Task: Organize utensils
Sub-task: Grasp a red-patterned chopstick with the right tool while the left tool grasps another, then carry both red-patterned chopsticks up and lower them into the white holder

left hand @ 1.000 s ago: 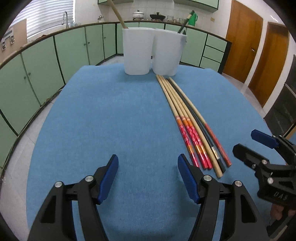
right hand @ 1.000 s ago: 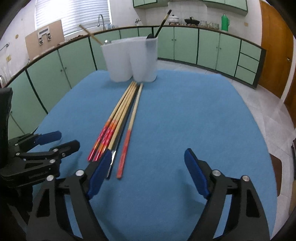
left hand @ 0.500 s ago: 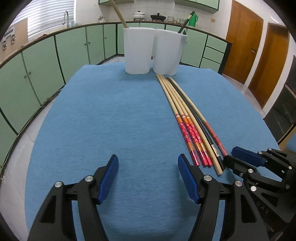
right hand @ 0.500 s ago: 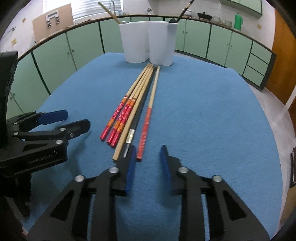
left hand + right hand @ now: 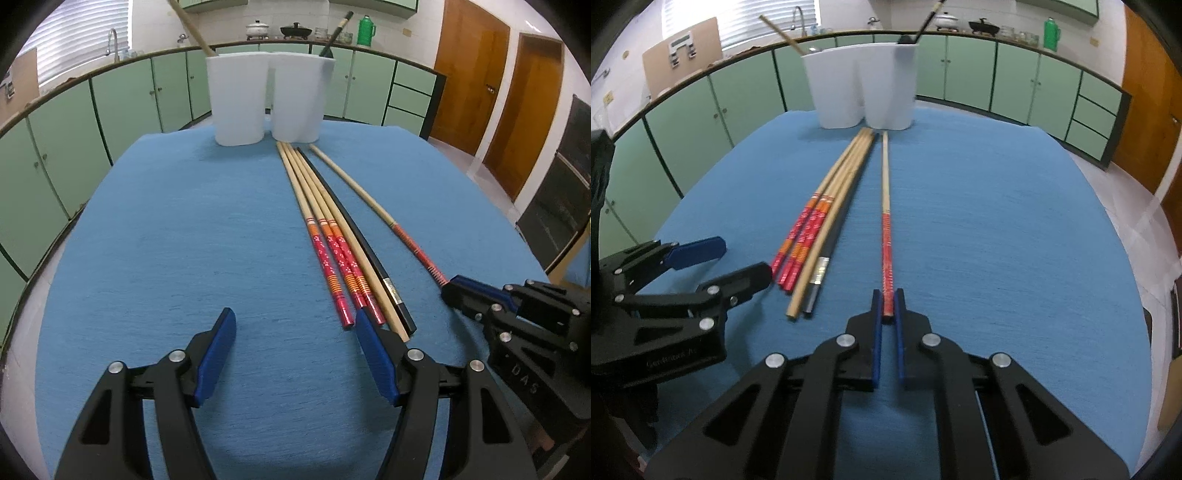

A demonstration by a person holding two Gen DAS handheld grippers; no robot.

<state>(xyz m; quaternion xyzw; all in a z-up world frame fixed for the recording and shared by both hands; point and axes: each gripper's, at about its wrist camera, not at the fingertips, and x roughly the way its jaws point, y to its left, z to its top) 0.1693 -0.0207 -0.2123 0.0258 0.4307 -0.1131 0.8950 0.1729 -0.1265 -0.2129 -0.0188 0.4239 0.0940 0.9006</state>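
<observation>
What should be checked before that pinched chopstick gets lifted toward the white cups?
1. Right gripper jaws closed on the red-ended chopstick: ok.
2. Grip sits at the very end, so it may droop: cannot tell.
3. Chopstick apart from the bundle of five: ok.
4. Left gripper open, holding nothing: ok.
5. Room in the white holder, which already holds utensils: cannot tell.
6. Blue cloth flat along the path: ok.

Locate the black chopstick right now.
Both views: the black chopstick lies on the blue cloth, rightmost of the bundle, left of the right gripper's lone chopstick.
</observation>
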